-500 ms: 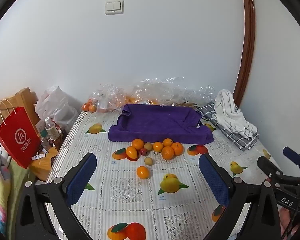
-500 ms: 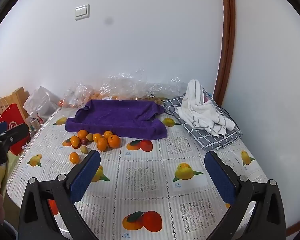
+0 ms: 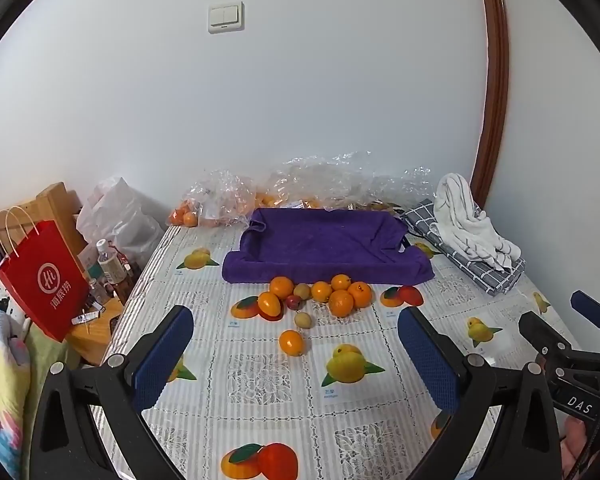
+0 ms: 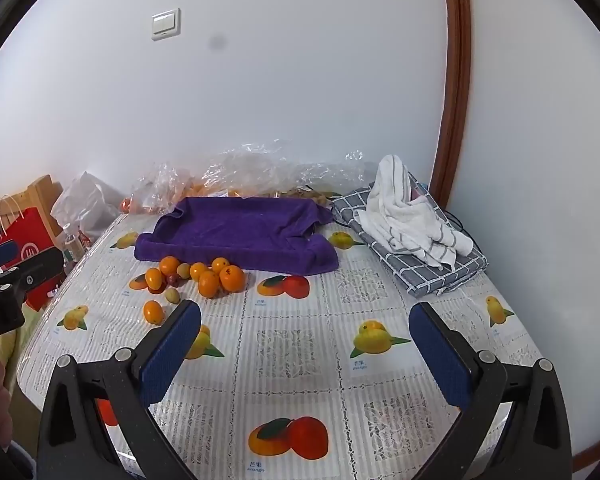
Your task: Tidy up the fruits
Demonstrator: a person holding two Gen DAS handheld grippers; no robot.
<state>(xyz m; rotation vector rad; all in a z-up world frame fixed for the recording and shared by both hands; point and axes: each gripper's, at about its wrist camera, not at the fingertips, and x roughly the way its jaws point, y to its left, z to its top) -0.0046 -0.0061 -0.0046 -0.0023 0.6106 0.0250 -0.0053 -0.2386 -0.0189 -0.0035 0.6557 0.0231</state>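
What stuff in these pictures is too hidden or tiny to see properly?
- What is under the purple towel: both views, the cloth covers it.
- The fruit in the clear plastic bags: both views, crinkled plastic blurs it.
- The small greenish fruits: too small to name.
- The red paper bag: right wrist view, the left gripper blocks part of it.
- The right gripper: left wrist view, cut off by the edge.

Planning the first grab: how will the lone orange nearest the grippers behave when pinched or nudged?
The lone orange looks round, so a nudge would likely roll it across the smooth tablecloth. Its glossy skin may slip between pads. It seems firm enough to pinch.
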